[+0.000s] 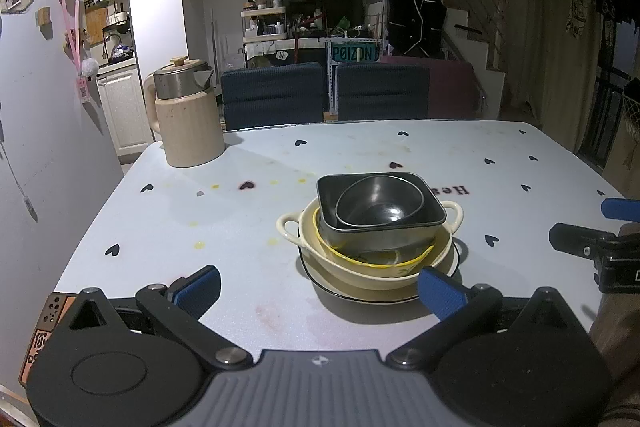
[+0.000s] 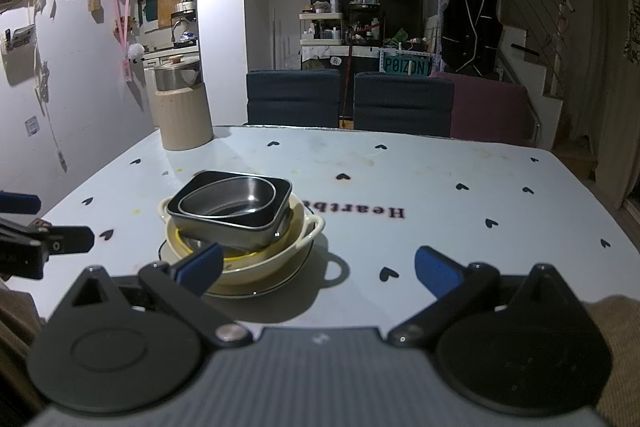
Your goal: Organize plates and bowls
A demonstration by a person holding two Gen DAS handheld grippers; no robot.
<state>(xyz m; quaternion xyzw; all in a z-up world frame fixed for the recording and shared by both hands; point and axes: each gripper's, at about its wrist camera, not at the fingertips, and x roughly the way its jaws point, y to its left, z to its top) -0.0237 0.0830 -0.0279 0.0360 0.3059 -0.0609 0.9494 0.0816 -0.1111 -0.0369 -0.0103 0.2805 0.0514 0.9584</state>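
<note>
One stack of dishes stands on the table. At the bottom lies a white plate with a dark rim [image 1: 340, 293] [image 2: 296, 273]. On it sits a cream two-handled bowl [image 1: 360, 273] [image 2: 276, 259], then a yellow-rimmed bowl [image 1: 374, 261], a square black bowl [image 1: 424, 223] [image 2: 224, 225] and a round black bowl [image 1: 380, 205] [image 2: 236, 193] inside it. My left gripper [image 1: 320, 291] is open, just in front of the stack. My right gripper [image 2: 318, 267] is open too, near the stack's right front. Neither holds anything.
A beige kettle [image 1: 186, 119] [image 2: 182, 107] stands at the table's far left corner. Blue chairs [image 1: 274, 95] [image 2: 402, 101] line the far edge. The wall [image 1: 40, 131] runs along the left. The light tabletop with heart marks [image 1: 500, 167] [image 2: 460, 195] extends to the right.
</note>
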